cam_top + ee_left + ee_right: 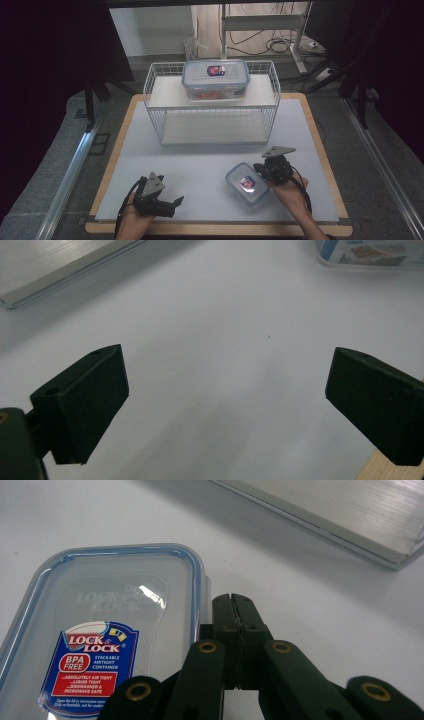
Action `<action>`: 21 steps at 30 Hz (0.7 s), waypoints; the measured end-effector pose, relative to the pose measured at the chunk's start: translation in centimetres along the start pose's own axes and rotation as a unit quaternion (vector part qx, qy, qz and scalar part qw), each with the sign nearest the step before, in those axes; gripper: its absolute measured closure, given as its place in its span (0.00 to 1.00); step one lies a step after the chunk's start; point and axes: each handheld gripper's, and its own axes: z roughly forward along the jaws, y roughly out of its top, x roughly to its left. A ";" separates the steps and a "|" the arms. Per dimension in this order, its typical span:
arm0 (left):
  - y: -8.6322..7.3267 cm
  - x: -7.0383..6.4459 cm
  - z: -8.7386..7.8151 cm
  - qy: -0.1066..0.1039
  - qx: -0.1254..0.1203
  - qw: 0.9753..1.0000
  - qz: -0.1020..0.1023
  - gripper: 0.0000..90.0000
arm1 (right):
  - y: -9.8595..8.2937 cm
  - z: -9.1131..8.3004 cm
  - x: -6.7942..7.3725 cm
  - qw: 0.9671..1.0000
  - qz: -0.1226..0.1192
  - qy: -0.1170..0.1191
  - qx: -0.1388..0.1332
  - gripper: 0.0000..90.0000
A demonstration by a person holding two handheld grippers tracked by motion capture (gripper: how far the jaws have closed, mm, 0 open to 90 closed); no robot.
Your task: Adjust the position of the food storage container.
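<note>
Pinching right claw (235, 611) closed, empty, beside small container (107, 635); left claw (225, 400) gaping; spreading right first, straddling lid edge squarely.

I counted two lidded boxes: a small one (246, 184) near right on the table (200, 165), a large one (215, 79) far on the rack (212, 102). There was one rack and one table. I held two grippers, left (172, 202) and right (261, 169).
</note>
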 end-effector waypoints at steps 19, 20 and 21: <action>0.1 0.0 -0.2 0.002 -0.003 1.000 0.002 0.04 | -6.7 -5.2 2.2 0.998 0.028 0.033 0.040 1.00; 0.1 0.0 -0.2 0.002 -0.003 1.000 0.001 0.04 | -6.5 -4.8 2.3 0.998 0.020 0.025 0.048 1.00; 0.1 0.0 -0.3 0.002 -0.005 1.000 0.001 0.04 | -6.3 -4.6 2.3 0.998 0.018 0.020 0.050 1.00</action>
